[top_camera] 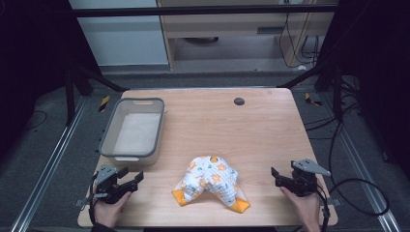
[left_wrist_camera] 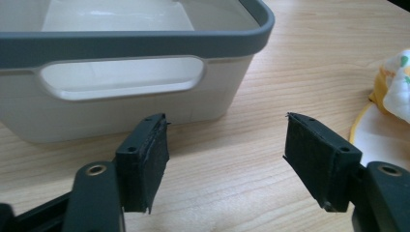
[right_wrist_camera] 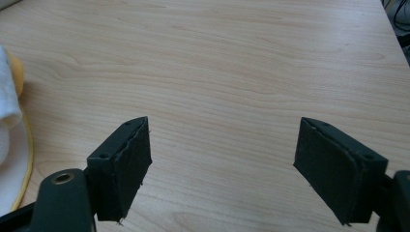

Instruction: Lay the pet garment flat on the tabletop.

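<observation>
Cloth: a patterned cloth point(top_camera: 211, 182) is seen crumpled at the surface's point(top_camera: 232, 125) near edge, between both tongs, untouched.
Bin: the grey-rimmed bin point(top_camera: 131, 129) is seen empty, far left.
Left tongs point(top_camera: 129, 181): spread, nothing held.
Right tongs point(top_camera: 279, 179): spread, nothing held.
Progress: judged not yet begun; cloth still to be gripped.
Writing: none readable.

left gripper point(top_camera: 131, 180), right gripper point(top_camera: 279, 177), fingers point(left_wrist_camera: 145, 159) spread
</observation>
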{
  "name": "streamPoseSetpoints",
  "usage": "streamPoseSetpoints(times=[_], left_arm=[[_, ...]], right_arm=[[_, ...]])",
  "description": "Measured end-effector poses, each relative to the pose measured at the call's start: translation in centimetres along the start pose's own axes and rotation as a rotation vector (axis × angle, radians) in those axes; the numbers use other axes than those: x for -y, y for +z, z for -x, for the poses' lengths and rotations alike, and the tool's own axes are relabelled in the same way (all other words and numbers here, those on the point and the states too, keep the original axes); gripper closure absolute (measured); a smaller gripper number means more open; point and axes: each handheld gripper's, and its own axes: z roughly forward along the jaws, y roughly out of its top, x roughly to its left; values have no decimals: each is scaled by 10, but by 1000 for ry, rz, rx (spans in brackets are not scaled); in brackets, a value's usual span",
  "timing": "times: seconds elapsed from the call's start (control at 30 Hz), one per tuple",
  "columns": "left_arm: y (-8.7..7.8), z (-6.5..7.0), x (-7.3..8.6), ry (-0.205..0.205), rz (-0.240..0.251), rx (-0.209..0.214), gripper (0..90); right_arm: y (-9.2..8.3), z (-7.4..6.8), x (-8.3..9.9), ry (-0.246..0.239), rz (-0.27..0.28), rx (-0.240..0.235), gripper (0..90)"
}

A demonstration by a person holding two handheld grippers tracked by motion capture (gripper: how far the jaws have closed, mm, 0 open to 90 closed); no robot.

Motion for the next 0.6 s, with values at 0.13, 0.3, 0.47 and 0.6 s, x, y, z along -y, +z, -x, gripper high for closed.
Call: streamPoseSetpoints(times=[0.13, 0.3, 0.47, 0.6], left_arm=[[-3, 6, 0, -3, 12, 16, 294], [-6, 17, 0, 53, 12, 51, 266], [-6, 22, -1, 79, 21, 51, 250], [-5, 23, -1, 87, 19, 51, 242]], right_arm=[[-3, 3, 0, 16, 14, -8, 209], [-5, 2, -1, 23, 12, -26, 216], [-3, -2, -2, 22, 6, -60, 217], [-2, -8, -3, -3, 3, -83, 214]])
